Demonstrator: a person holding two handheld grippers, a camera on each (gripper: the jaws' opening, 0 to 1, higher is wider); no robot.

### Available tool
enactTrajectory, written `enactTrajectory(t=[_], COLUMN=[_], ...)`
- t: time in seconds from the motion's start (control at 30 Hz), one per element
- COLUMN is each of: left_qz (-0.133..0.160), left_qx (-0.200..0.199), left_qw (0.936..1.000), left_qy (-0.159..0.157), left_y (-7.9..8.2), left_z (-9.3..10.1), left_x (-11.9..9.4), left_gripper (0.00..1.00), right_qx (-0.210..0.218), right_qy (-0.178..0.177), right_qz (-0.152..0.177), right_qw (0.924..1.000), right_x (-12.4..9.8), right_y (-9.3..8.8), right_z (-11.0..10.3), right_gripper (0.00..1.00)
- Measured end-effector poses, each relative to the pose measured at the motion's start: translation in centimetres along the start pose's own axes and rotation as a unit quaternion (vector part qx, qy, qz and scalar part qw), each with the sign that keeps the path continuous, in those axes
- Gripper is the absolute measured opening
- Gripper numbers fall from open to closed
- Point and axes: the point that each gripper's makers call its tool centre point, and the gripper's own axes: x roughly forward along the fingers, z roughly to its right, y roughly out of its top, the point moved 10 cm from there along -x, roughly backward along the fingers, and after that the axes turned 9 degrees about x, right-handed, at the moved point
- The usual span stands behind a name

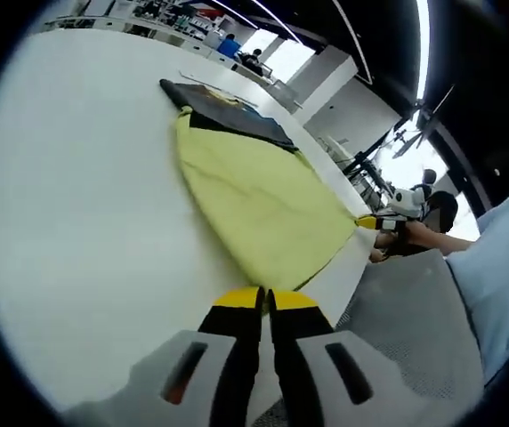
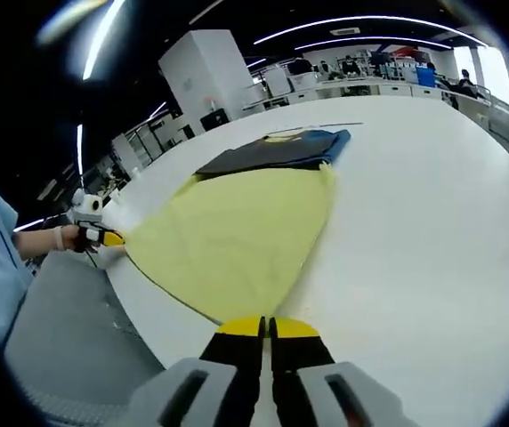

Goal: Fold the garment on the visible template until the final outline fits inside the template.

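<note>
One yellow garment [image 1: 259, 209] is lying spread on the white table [image 1: 76, 222], reaching from the table's near edge back toward a dark template [image 1: 228, 111] that is sitting under its far end; a blue strip is showing along that dark sheet in the right gripper view. In that view the same garment [image 2: 237, 236] is fanning out from the near edge toward the template [image 2: 272, 151].

Both grippers are gripping the cloth's near hem. The left gripper [image 1: 265, 301] is holding its yellow-tipped jaws pressed together on the hem at the table edge, and the right gripper [image 2: 266, 327] is likewise pinching the hem with jaws closed.

Beyond the table edge, grey flooring is showing, and a person's light blue sleeve [image 1: 504, 285] is entering from the side. Office desks are standing far behind under ceiling lights.
</note>
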Motion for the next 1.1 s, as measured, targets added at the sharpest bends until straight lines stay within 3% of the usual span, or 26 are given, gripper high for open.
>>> enactTrajectory(t=[0.13,0.63,1.1], left_qz=[-0.005,-0.032,-0.039], left_qx=[-0.005,-0.030,-0.048], left_qw=[0.9999,0.9979,0.9964], left_qy=[-0.008,-0.047,-0.058], left_y=[-0.1,-3.2,-3.7], left_z=[0.3,3.0,3.8], left_x=[-0.6,-2.4,-3.3], left_gripper=[0.00,0.00,0.00], right_qx=[0.001,0.053,0.094], right_qy=[0.006,0.014,0.019], right_qz=[-0.002,-0.005,-0.008], right_qw=[1.0000,0.9985,0.9954], right_x=[-0.7,-3.4,-4.3], right_y=[-0.3,-3.9,-5.4], right_z=[-0.3,-1.8,-2.6], right_gripper=[0.00,0.00,0.00])
